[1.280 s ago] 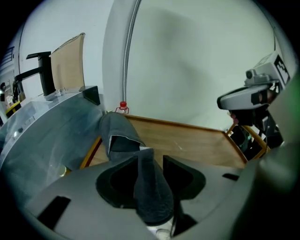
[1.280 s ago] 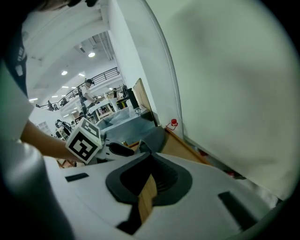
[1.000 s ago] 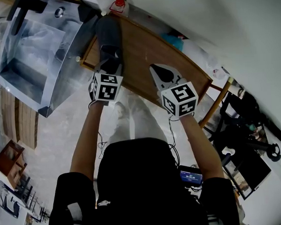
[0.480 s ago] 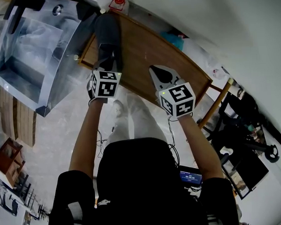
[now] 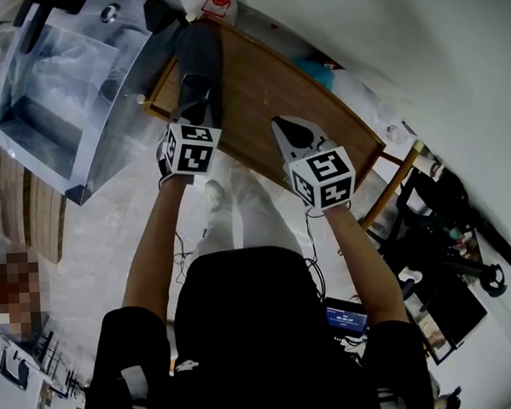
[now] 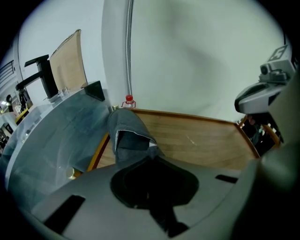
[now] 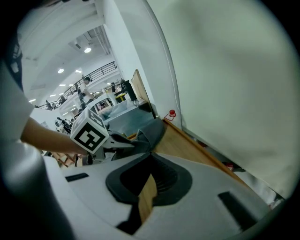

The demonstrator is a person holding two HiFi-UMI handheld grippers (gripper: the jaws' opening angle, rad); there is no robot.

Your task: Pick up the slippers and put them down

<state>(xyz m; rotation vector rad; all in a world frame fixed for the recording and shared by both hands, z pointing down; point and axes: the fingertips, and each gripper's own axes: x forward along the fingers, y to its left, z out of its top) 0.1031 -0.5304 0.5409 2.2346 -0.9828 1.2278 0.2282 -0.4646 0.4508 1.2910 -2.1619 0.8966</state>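
The person stands over a wooden surface [image 5: 275,87] pushed up against a white wall, a gripper in each hand, both tipped down toward the wood. A single grey slipper [image 5: 198,61] lies along the surface's left part, its far end pointing at the wall and its near end close to the edge where the person stands. The left gripper [image 5: 201,115] is right at that near end. In the left gripper view its jaws are closing and are almost together, with the slipper's near end caught between them and the rest of the slipper stretching away across the wood. The right gripper [image 5: 279,124] hovers over the middle of the surface, well apart from the slipper. Its jaws meet at the tips with nothing between them, and only a strip of wood shows through the slit behind the tips. A big clear plastic box [image 5: 62,90] stands just beside the surface on the left, its side next to the slipper. A small red-capped bottle [image 5: 218,3] sits at the far corner by the wall, just beyond the slipper's far end.
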